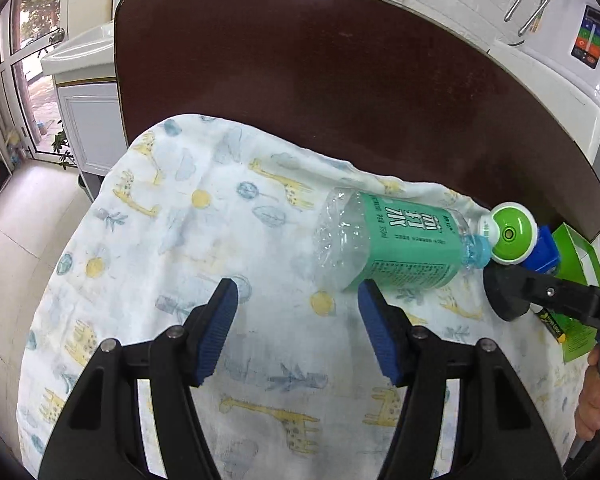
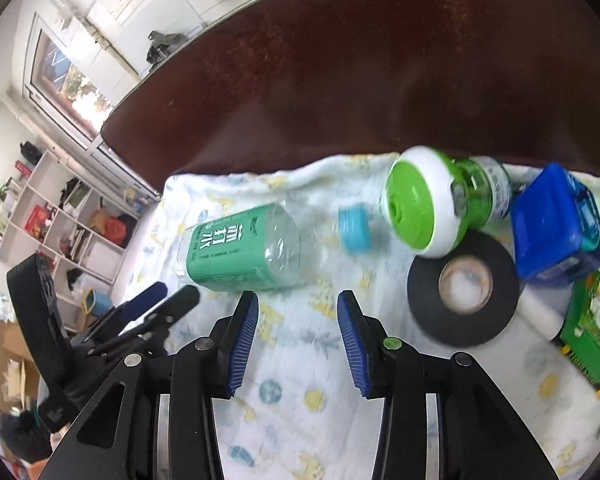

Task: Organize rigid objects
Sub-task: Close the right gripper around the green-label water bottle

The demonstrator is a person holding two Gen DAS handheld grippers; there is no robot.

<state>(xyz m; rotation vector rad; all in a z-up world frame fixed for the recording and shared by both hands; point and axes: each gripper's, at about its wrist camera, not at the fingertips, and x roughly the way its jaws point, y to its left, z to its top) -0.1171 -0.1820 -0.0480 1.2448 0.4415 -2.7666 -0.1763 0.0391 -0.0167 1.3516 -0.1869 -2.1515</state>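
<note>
A clear water bottle [image 1: 392, 248] with a teal label and light blue cap lies on its side on the giraffe-print cloth [image 1: 220, 240]. My left gripper [image 1: 297, 286] hangs open just short of it, with nothing between the fingers. In the right wrist view the same bottle [image 2: 240, 252] lies ahead and left of my right gripper [image 2: 298, 296], which is open and holds nothing. A green-capped bottle [image 2: 428, 204], a blue container [image 2: 552, 228], a black tape roll [image 2: 464, 288] and a green box [image 2: 592, 328] are clustered to its right. The left gripper [image 2: 168, 296] shows at the left.
The cloth covers the near part of a dark brown table [image 1: 320, 80]. A white sink cabinet [image 1: 88, 120] stands beyond the table's left edge and a white appliance [image 1: 588, 60] at the right. A person's hand [image 1: 592, 396] is at the right edge. Open shelves [image 2: 60, 220] stand further off.
</note>
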